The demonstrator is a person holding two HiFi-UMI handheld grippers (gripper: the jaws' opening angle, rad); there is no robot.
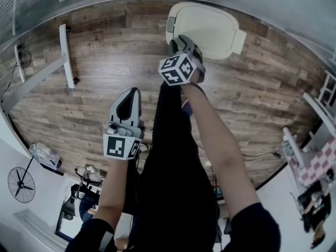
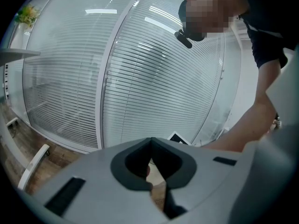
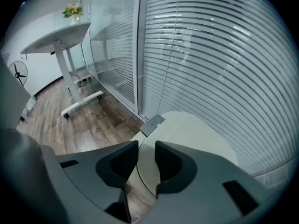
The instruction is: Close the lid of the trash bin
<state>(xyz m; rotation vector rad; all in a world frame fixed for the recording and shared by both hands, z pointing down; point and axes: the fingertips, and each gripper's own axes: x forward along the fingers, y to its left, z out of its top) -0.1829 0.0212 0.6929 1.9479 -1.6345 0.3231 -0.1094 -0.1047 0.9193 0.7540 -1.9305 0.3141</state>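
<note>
One floor fan [image 1: 21, 184] stands at far left, clear of the work. The left gripper [image 1: 132, 92] hangs over the wooden floor [image 1: 94, 67], well apart from the bin, its fingers together on nothing. Further right, the right gripper [image 1: 182, 42] points down at the near rim of the lid [image 1: 210, 28]. Its fingers are a little apart, with that rim showing in the gap and neither pad seen pressing it. The trash bin [image 3: 135, 176] stands by the glass wall [image 3: 210, 55], and its lid looks almost flat. Likely trouble: the fingers slide off the rim, so the lid bangs down or stays ajar, or an off-centre push shoves the bin against the glass. Count: two grippers, one bin, one lid, one fan.
</note>
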